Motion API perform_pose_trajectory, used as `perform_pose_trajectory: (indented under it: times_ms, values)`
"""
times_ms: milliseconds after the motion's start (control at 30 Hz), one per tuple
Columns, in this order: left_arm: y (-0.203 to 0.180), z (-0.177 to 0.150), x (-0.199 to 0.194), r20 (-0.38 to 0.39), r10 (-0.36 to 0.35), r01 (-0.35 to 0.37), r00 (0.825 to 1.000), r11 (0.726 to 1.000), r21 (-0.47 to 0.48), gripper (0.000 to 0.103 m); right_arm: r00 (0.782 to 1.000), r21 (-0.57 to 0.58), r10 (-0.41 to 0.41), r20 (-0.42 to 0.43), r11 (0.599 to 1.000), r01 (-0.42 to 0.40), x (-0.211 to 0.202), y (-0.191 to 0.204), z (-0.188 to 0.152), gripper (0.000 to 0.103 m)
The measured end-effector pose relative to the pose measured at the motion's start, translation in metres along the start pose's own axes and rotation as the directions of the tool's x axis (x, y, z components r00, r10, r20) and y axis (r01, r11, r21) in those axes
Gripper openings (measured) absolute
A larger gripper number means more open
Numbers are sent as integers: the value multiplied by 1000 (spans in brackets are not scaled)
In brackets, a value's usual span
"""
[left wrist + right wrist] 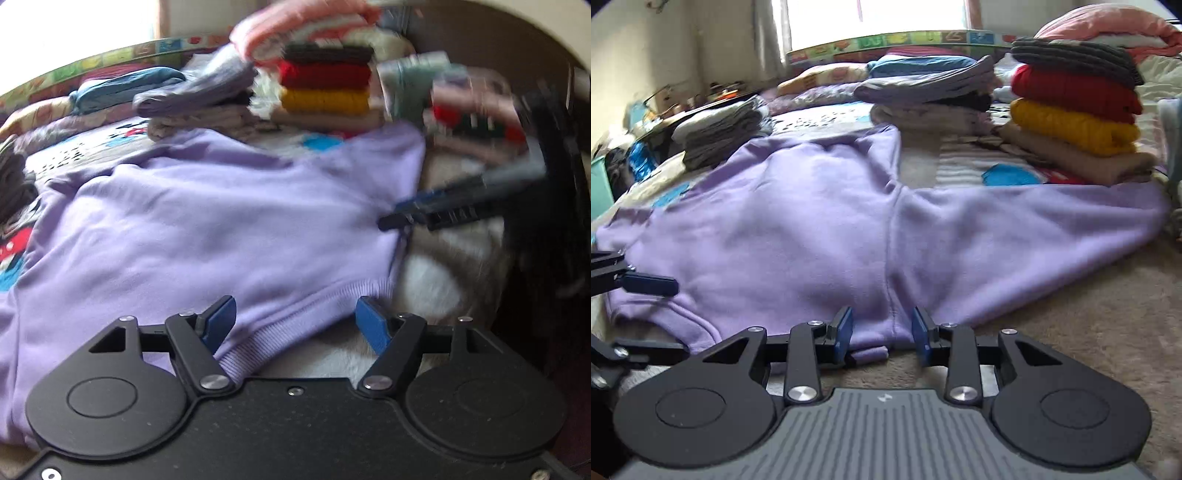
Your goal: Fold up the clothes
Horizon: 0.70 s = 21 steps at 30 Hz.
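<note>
A lilac sweatshirt [207, 221] lies spread flat on the bed; it also fills the middle of the right wrist view [820, 229], one sleeve stretched to the right. My left gripper [295, 321] is open, its blue pads on either side of the ribbed hem [258, 343]. My right gripper [882, 332] is open over the near edge of the sweatshirt by a seam. The right gripper shows in the left wrist view [402, 218] at the sweatshirt's right edge. The left gripper shows in the right wrist view [646, 284] at the far left.
Stacks of folded clothes stand behind the sweatshirt: a grey, red, yellow and beige pile [1075, 107], a grey-blue pile [931, 92] and a grey pile [720, 129]. A patterned blanket [1108, 295] covers the bed. A window is behind.
</note>
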State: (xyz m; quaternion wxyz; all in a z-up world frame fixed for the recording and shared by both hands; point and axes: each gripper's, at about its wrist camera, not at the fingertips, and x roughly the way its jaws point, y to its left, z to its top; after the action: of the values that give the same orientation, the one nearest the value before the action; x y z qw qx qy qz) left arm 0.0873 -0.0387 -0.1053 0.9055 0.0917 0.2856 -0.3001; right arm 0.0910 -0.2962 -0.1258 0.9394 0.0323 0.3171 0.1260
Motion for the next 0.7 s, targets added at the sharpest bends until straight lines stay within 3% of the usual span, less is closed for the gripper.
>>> perform_pose_trajectory:
  times_ms: [200, 300, 333, 400, 467, 567, 700]
  values:
    - [51, 20, -19, 63, 103, -91, 993, 980, -176, 71, 989, 85, 91, 114, 991, -101, -12, -4, 7, 43]
    - [91, 25, -25, 86, 214, -173, 973, 924, -342, 72, 986, 130, 120, 116, 982, -135, -3, -4, 20, 45]
    - [104, 26, -27, 94, 244, -189, 965, 899, -394, 79, 986, 133, 123, 111, 982, -137, 0, -4, 24, 45]
    - [129, 27, -28, 85, 250, -184, 964, 866, -465, 85, 986, 143, 134, 104, 979, -148, 8, -5, 38, 47]
    - [152, 29, -28, 66, 233, -166, 970, 839, -518, 85, 985, 161, 147, 95, 974, -161, 18, -8, 56, 60]
    - [177, 44, -21, 14, 241, -201, 970, 838, -508, 85, 979, 187, 183, 88, 963, -196, 38, -14, 90, 63]
    - [209, 77, -10, 8, 269, -234, 963, 851, -471, 85, 967, 239, 236, 96, 938, -253, 77, -26, 139, 63]
